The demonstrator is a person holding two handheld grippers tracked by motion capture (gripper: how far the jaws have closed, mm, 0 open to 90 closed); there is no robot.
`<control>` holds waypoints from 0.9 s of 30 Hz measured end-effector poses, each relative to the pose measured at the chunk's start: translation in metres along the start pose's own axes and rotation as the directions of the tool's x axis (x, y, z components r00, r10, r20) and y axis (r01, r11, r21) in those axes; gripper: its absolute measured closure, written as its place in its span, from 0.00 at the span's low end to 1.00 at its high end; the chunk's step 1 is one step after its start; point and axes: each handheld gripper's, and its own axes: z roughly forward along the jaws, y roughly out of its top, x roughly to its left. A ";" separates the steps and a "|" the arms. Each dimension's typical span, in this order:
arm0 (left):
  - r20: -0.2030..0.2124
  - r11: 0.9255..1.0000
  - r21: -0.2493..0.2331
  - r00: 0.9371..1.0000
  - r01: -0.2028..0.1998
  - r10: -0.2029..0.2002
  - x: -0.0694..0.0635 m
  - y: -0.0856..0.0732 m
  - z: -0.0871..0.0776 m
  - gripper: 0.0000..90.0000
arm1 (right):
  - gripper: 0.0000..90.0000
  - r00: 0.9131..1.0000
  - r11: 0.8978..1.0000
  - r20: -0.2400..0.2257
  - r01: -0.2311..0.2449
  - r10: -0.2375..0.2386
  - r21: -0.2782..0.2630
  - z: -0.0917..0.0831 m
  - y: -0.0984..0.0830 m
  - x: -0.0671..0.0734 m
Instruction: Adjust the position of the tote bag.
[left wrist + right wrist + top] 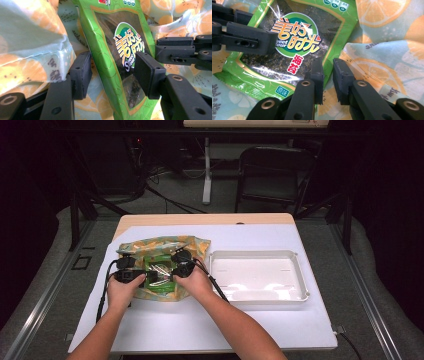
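Standing at the table (210, 325), a person works both grippers over a patterned bag (162, 247) with orange slices printed on it, lying left of centre on the white sheet. On the bag's open mouth lies a green snack packet (161, 277) with a dark window and a round label.

The left gripper (112, 72) has its jaws set wide, one on each side of the packet. In the left gripper view the packet (112, 50) stands on edge between the two pads; the right pad lies against its printed face, while the left pad sits just beside its edge, and I cannot tell whether it touches. A fold of the bag (32, 45) bulges up to the left of that jaw.

The right gripper (328, 75) has its jaws drawn narrow, with only a slim gap between the pads. They sit at the packet's (294, 32) right edge, where it meets the bag cloth (382, 57); whether they pinch anything I cannot tell. The other gripper's jaw reaches in from the left across the packet's label.

A white tray (300, 297) sits just right of the bag, apart from both hands.
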 end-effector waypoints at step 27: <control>0.054 0.997 -0.072 0.999 0.007 -0.003 -0.003 0.001 -0.006 0.63 | 0.87 1.000 1.000 -0.005 -0.011 0.011 -0.008 0.001 -0.002 -0.003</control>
